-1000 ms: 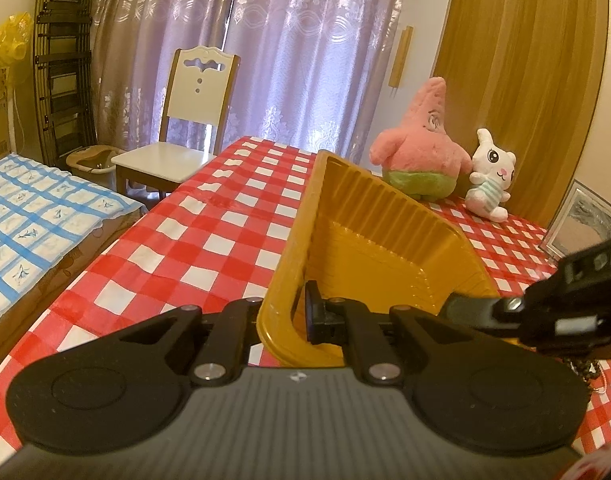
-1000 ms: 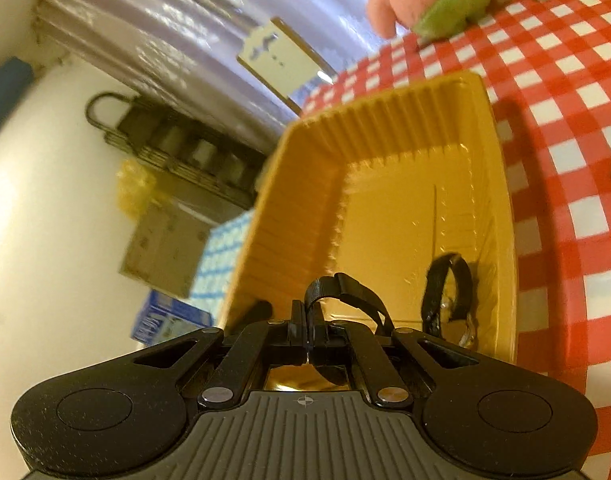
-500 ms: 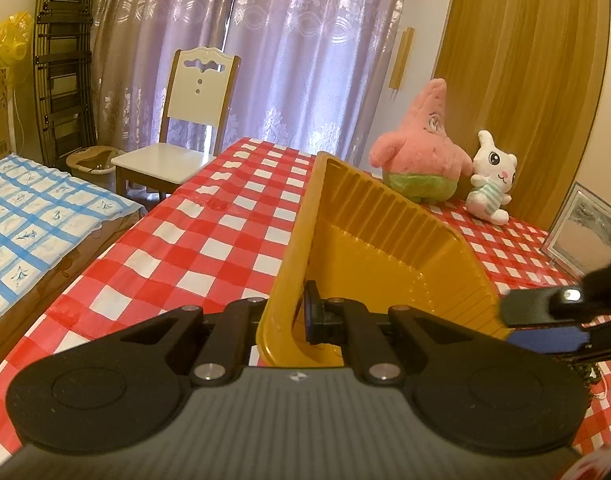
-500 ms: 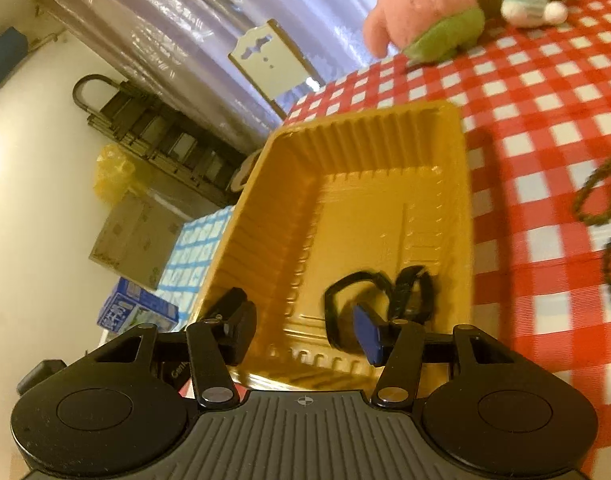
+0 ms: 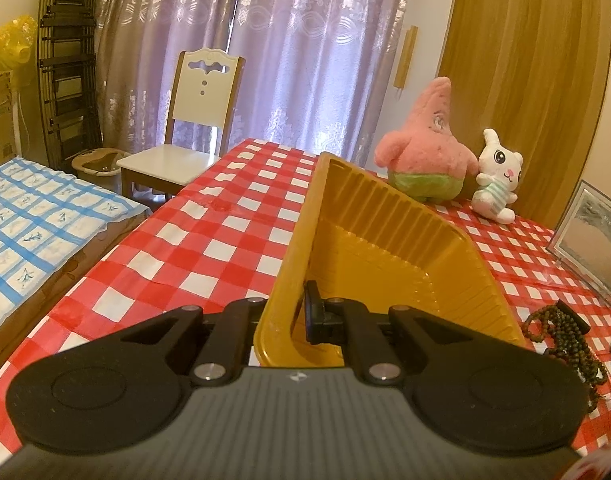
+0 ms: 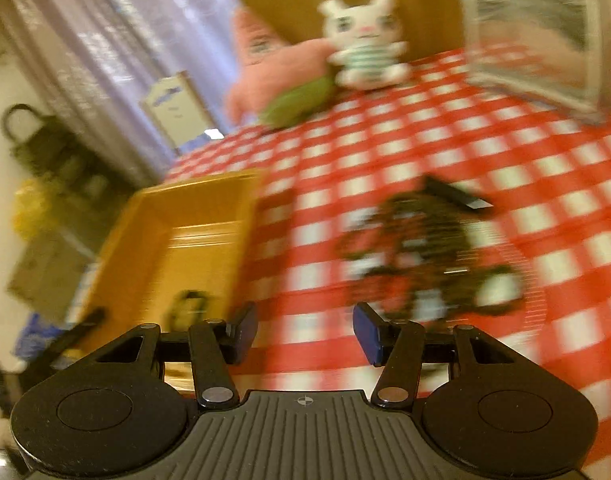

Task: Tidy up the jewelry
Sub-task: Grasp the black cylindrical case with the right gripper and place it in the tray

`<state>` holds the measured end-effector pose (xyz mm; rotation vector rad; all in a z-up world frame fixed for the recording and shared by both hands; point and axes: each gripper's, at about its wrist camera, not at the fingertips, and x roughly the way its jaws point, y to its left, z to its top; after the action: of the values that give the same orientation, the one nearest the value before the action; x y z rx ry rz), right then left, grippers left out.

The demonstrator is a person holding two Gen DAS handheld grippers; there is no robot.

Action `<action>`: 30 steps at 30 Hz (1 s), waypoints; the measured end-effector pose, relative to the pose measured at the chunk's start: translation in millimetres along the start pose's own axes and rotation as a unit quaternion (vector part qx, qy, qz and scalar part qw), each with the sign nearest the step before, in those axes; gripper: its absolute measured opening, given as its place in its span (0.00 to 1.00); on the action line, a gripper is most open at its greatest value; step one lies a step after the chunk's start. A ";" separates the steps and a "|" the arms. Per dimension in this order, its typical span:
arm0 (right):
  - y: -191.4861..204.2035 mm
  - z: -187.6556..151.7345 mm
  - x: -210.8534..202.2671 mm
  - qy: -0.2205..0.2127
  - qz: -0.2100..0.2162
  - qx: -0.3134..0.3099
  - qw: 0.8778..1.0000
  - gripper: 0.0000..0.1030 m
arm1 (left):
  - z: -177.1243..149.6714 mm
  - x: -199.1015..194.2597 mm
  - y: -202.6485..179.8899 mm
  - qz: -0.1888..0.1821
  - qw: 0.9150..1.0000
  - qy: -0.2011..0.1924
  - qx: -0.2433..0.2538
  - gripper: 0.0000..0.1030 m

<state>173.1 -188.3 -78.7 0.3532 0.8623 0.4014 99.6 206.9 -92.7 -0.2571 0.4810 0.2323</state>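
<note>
Ribbed yellow tray (image 5: 389,240) (rim pinched by left hand-held gripper (image 5: 293,316)), right hand-held gripper (image 6: 301,334) spread.

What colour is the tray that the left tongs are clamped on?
Golden yellow tray, ribbed inside; clearest in the left wrist view.

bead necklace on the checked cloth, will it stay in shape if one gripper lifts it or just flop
The bead necklace lies in loose, tangled loops beside the yellow tray, so it will probably flop and dangle. Its small round beads look hard, so they may slip between pads. Pinched at one strand, the rest would likely trail over the tablecloth.
</note>
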 end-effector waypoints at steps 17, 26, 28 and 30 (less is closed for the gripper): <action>-67.9 63.0 47.2 -0.010 -0.090 -0.160 0.983 0.39 | 0.2 2.8 -5.5 0.021 1.000 0.004 0.004 0.09; -62.8 77.2 94.3 0.023 -0.084 -0.220 0.972 0.29 | -0.4 2.6 -6.0 0.025 1.000 0.005 0.004 0.10; -60.6 78.2 100.1 0.027 -0.084 -0.229 0.970 0.27 | -0.5 2.5 -5.9 0.025 1.000 0.005 0.004 0.10; -59.1 78.5 106.4 0.033 -0.087 -0.235 0.968 0.27 | -0.5 2.5 -6.0 0.025 1.000 0.005 0.005 0.10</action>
<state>308.8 -199.9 -128.1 -0.1741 0.8263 0.4405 103.2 201.5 -93.2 -0.2364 0.4997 0.2783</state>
